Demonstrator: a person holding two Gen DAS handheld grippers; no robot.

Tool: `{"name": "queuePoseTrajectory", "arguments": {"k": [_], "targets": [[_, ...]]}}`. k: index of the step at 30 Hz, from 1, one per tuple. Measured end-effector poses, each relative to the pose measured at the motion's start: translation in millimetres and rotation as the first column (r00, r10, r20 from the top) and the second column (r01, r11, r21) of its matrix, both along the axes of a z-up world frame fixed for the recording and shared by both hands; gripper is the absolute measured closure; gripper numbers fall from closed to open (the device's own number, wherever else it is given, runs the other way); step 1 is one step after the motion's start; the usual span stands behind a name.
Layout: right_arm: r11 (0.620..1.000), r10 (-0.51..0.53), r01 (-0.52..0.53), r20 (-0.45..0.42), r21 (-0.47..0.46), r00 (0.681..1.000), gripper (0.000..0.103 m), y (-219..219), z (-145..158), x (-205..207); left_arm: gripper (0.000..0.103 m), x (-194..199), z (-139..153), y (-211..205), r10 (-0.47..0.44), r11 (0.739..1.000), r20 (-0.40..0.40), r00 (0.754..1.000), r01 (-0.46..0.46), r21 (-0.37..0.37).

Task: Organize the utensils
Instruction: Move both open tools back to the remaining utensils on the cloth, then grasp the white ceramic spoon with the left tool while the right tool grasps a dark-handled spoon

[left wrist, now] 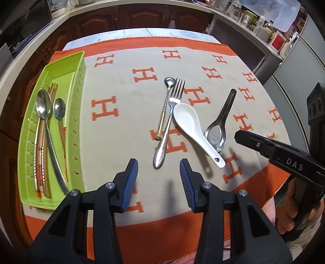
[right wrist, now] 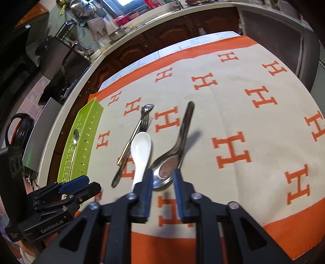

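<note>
On the H-patterned cloth lie a small spoon (left wrist: 167,101), a fork (left wrist: 172,113), a white ceramic spoon (left wrist: 189,119) and a steel soup spoon (left wrist: 217,130). The white spoon's bowl rests on the fork. My left gripper (left wrist: 158,165) is open, hovering just short of the fork's handle end. My right gripper (right wrist: 163,175) is open with a narrow gap, its fingers on either side of the steel soup spoon's (right wrist: 168,168) bowl; whether they touch it is unclear. The green tray (left wrist: 79,67) at the left holds two spoons (left wrist: 43,105) and chopsticks (left wrist: 53,89).
Dark wooden cabinets (left wrist: 140,14) and a counter run behind the table. Jars and bottles (left wrist: 262,26) stand on the counter at the right. A hand (left wrist: 288,211) holds the right gripper's handle. The orange border of the cloth (right wrist: 294,233) marks the near table edge.
</note>
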State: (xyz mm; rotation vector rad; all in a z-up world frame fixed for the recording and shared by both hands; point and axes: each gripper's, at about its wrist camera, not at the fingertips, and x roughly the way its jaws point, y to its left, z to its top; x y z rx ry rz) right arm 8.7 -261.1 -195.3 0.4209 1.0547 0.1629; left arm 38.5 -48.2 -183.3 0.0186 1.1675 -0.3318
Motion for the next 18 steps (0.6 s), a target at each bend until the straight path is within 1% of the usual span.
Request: {"name": "queuePoseTrajectory", "arguments": {"k": [8, 14, 18], "targets": [[0.999, -0.049, 0.050, -0.026, 0.022, 0.998, 0.079, -13.9, -12.9, 3.9, 0.064, 11.4, -11.3, 4.1, 0.037, 0.997, -0.031, 0.999, -0.039, -0.067], [0.995, -0.069, 0.073, -0.048, 0.072, 0.996, 0.079, -23.5, -26.6, 12.9, 0.064, 21.0, -19.2, -3.2, 0.041, 0.990, -0.056, 0.998, -0.048, -0.133], [0.995, -0.070, 0.072, -0.028, 0.076, 0.997, 0.079, -23.9, -29.0, 24.2, 0.064, 27.3, -22.9, -11.1, 0.028, 0.981, -0.082, 0.996, -0.042, -0.188]]}}
